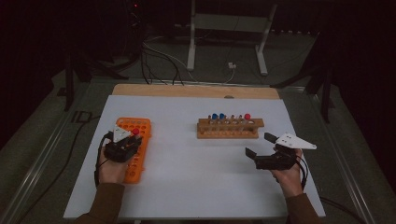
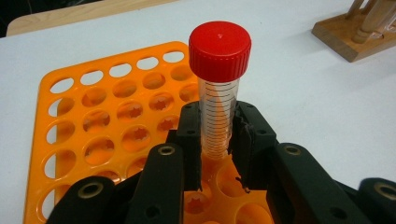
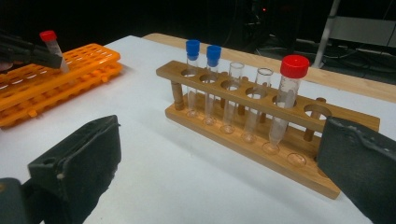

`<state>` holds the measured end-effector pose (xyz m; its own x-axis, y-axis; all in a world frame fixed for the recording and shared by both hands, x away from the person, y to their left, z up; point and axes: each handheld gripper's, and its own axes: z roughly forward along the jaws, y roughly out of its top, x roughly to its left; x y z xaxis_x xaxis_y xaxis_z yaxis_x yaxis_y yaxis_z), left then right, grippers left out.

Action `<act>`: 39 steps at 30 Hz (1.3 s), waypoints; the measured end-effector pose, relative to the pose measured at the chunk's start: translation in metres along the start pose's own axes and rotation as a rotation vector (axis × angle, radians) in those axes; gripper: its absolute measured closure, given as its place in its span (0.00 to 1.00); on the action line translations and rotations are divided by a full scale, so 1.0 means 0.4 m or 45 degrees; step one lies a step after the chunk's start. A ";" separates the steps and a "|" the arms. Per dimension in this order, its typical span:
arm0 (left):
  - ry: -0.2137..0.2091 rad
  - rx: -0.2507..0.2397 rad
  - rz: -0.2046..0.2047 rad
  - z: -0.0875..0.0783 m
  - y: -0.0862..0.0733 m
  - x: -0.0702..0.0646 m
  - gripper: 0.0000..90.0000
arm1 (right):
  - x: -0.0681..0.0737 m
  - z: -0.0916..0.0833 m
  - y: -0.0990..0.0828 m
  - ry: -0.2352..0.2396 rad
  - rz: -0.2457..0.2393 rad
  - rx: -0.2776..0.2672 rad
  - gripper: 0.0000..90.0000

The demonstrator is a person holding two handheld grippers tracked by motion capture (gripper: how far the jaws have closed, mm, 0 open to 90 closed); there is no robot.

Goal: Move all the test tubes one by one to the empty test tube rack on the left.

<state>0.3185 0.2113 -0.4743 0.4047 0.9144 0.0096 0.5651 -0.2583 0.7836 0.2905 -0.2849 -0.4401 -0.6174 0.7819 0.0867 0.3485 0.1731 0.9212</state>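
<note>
The plastic rack lies left of the wooden rack (well apart) on the table.

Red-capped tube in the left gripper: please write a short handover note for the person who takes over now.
Left gripper: shut on the red-capped tube, upright over the orange rack, its tip at a hole.
Right gripper: open, empty, facing the wooden rack.
Wooden rack holds two blue-capped tubes, two uncapped tubes and one more red-capped one.
Left: seat the held tube, release.
</note>
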 end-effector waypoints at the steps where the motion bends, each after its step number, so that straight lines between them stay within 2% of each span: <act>1: 0.000 0.003 -0.002 0.001 0.000 0.000 0.82 | 0.000 0.000 0.000 0.000 0.001 0.000 0.00; 9: -0.007 0.008 -0.010 0.001 0.000 0.002 0.82 | 0.000 0.000 0.000 0.002 0.000 -0.001 0.00; 12: 0.005 0.008 -0.010 -0.001 0.000 0.001 0.77 | 0.000 0.000 0.000 0.001 0.002 -0.001 0.00; 18: -0.026 -0.064 -0.036 -0.022 -0.005 0.001 0.66 | -0.002 -0.001 0.001 -0.002 0.002 -0.004 0.00; 30: -0.116 -0.283 -0.116 -0.079 -0.003 -0.016 0.42 | -0.002 -0.006 0.013 -0.012 -0.005 -0.020 0.00; 36: -0.117 -0.365 -0.110 -0.094 -0.008 -0.041 0.30 | -0.014 -0.009 0.038 -0.047 -0.015 -0.032 0.00; 39: -0.108 -0.385 -0.107 -0.096 -0.008 -0.051 0.24 | -0.024 -0.003 0.057 -0.068 -0.013 -0.042 0.00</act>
<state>0.2806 0.2054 -0.4533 0.4312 0.8961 -0.1048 0.3648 -0.0669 0.9287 0.3035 -0.2892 -0.4196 -0.5824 0.8109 0.0575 0.3184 0.1624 0.9340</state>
